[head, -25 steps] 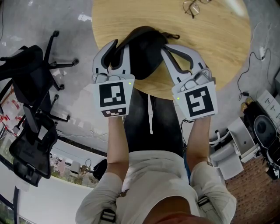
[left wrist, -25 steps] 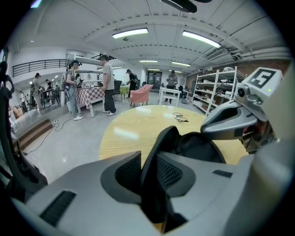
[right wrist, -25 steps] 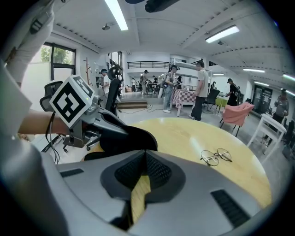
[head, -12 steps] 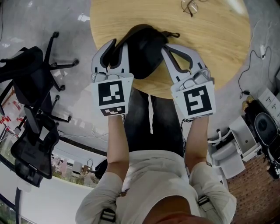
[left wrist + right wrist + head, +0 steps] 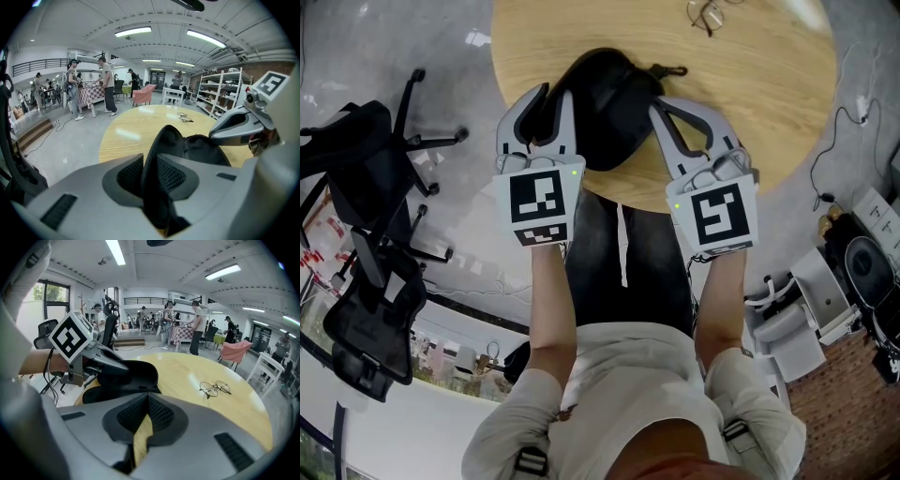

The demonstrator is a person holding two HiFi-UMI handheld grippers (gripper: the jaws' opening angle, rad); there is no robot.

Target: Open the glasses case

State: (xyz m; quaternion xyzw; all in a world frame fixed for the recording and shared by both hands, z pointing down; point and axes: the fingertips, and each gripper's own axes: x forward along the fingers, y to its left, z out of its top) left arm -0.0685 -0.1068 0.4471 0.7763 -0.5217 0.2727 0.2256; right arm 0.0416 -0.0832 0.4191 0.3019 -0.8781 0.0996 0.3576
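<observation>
**Glasses case open near the counter's near edge, its raised shell held in my left fingers**

My left gripper (image 5: 560, 94) has its fingers (image 5: 129, 176) only narrowly parted and clamped on the lifted shell of the black glasses case (image 5: 609, 103), one pad on each side of its rim. The case sits on the round wooden counter (image 5: 759, 103), close to the near edge, gaping so its dark inside shows. My right gripper (image 5: 656, 101) is on the case's right with its fingers (image 5: 161, 416) pressed together at the tips, right at the case's rim. I cannot tell whether they pinch anything thin there. A pair of wire-rimmed glasses (image 5: 710, 14) lies farther off to the right, well apart from the case.
</observation>
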